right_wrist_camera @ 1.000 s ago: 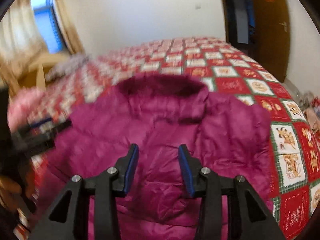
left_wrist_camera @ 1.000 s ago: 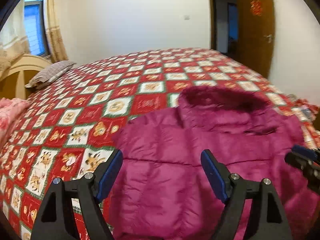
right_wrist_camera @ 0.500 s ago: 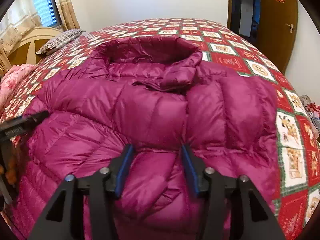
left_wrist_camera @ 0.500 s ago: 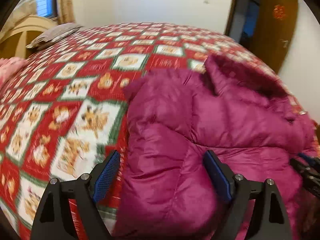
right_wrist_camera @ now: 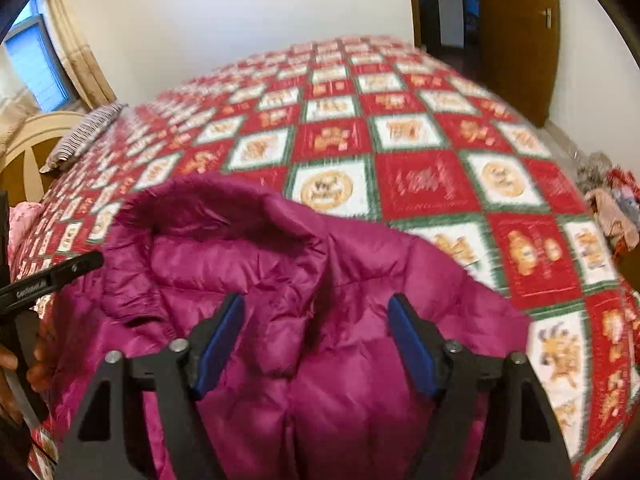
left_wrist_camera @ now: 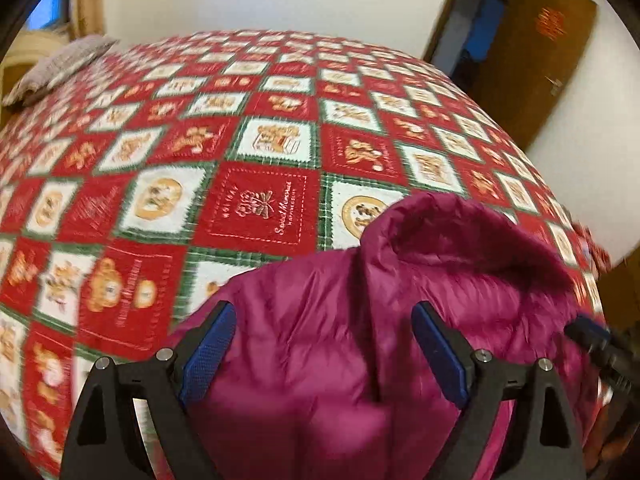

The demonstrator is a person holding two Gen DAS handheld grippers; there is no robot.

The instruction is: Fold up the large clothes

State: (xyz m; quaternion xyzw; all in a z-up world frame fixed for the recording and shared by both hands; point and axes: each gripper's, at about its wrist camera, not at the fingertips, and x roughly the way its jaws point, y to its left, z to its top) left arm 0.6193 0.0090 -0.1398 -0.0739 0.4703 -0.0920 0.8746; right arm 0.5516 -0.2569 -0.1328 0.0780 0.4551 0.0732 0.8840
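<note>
A magenta puffer jacket [left_wrist_camera: 352,320] with a hood lies bunched at the near edge of the bed; it also shows in the right wrist view [right_wrist_camera: 304,288]. My left gripper [left_wrist_camera: 324,352] is open, its jaws wide apart over the jacket's left part. My right gripper [right_wrist_camera: 316,340] is open too, jaws apart over the jacket's middle. Neither holds cloth. The right gripper shows at the right edge of the left wrist view [left_wrist_camera: 596,344]; the left gripper shows at the left edge of the right wrist view [right_wrist_camera: 48,280].
The bed is covered by a red, white and green patchwork quilt [left_wrist_camera: 260,152]. A striped pillow [right_wrist_camera: 84,132] and wooden headboard [right_wrist_camera: 28,152] are at far left. A brown door [left_wrist_camera: 532,48] stands at the back right. Clutter [right_wrist_camera: 612,200] lies right of the bed.
Both grippers have pulled back and tilted up, so more quilt shows. The right gripper's jaws have opened wider. The jacket now sits lower and nearer in both views.
</note>
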